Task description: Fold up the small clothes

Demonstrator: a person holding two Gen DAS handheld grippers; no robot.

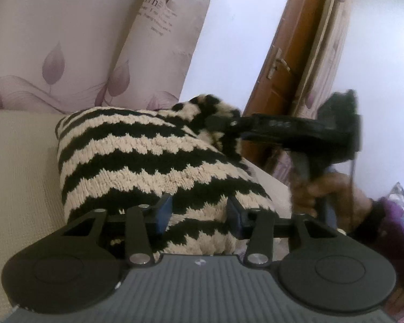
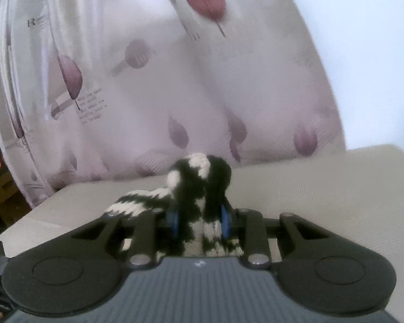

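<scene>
Between the blue pads of the left gripper (image 1: 198, 212), low centre of the left view, sits the near edge of the black-and-cream zigzag knit (image 1: 137, 161), jaws partly closed on it. Right gripper (image 2: 200, 222) has pinched a bunched corner too, lifted off the beige bed (image 2: 323, 188). Looks like mid-fold to me: both ends up, next move is probably carrying one edge over and laying it flat without the fuzzy knit slipping.

We record: knit garment (image 1: 148, 161), fuzzy, rough cream-and-black wool-like yarn; cushion (image 1: 21, 177), matt ribbed beige cloth; curtain (image 2: 175, 80), thin, smooth printed fabric; door (image 1: 282, 62), glossy brown wood.
</scene>
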